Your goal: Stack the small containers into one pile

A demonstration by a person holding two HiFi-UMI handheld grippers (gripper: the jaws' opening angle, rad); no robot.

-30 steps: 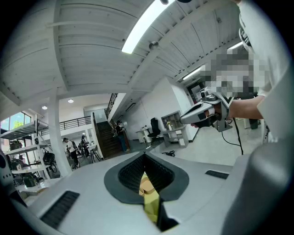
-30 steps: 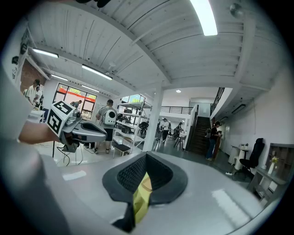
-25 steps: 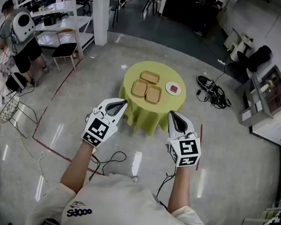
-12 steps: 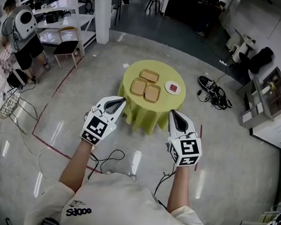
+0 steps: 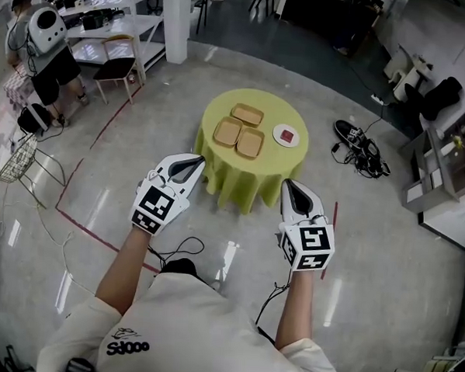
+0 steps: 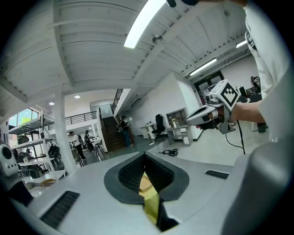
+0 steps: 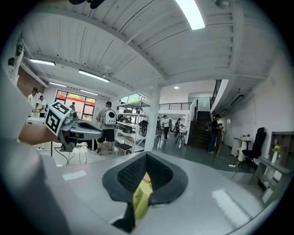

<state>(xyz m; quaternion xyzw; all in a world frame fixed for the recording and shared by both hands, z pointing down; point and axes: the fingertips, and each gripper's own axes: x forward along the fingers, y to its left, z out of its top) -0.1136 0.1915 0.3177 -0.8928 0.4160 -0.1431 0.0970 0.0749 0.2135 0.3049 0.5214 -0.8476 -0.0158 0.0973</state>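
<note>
Surface (image 5: 277, 114) has drifted up-frame a bit. Left hand-held gripper (image 5: 193, 161) and right hand-held gripper (image 5: 288, 186) are both closed, empty. Small containers (image 5: 241, 130) sit unstacked, upper centre, well ahead, so stacking hasn't started.

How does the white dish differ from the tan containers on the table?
The white dish is round, the tan containers squarish. The dish carries something red; the containers look plain. The dish sits alone; the three containers cluster side by side. All rest on the yellow-green table.
</note>
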